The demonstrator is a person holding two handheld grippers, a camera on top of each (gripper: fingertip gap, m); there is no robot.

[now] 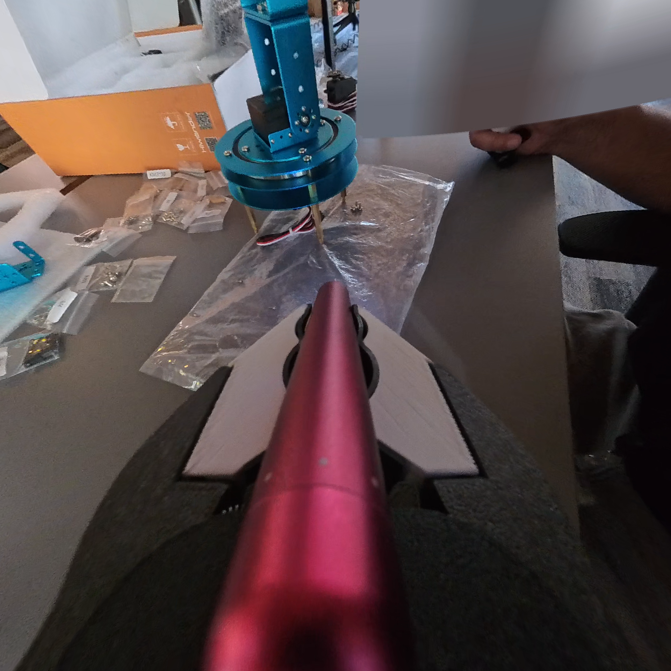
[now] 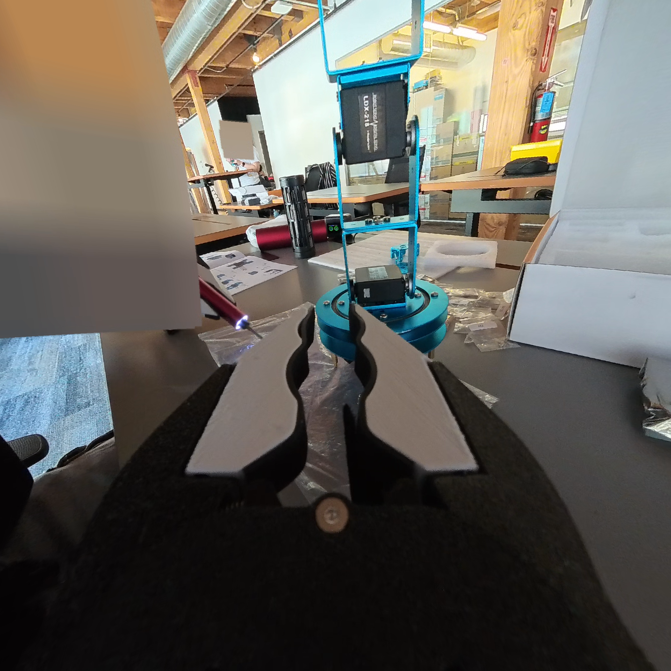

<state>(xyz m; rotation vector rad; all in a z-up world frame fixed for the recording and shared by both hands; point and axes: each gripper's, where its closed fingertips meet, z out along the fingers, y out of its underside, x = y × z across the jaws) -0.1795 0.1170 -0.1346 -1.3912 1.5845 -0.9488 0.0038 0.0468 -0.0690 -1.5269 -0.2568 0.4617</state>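
1. Left tool clamped on a slim magenta metal electric screwdriver, tip aimed forward over a clear crinkled plastic bag on the grey bench.
2. Seen from the right wrist view: same screwdriver with a lit tip, angled down beside the plastic bag.
3. Right tool held narrowly apart, empty, tips just short of the round blue metal base of a bracketed arm assembly.
4. Stood on brass standoff legs atop the bag: that blue assembly, black servo at its foot.
5. Lay farther left: small clear hardware packets and an open orange cardboard box.
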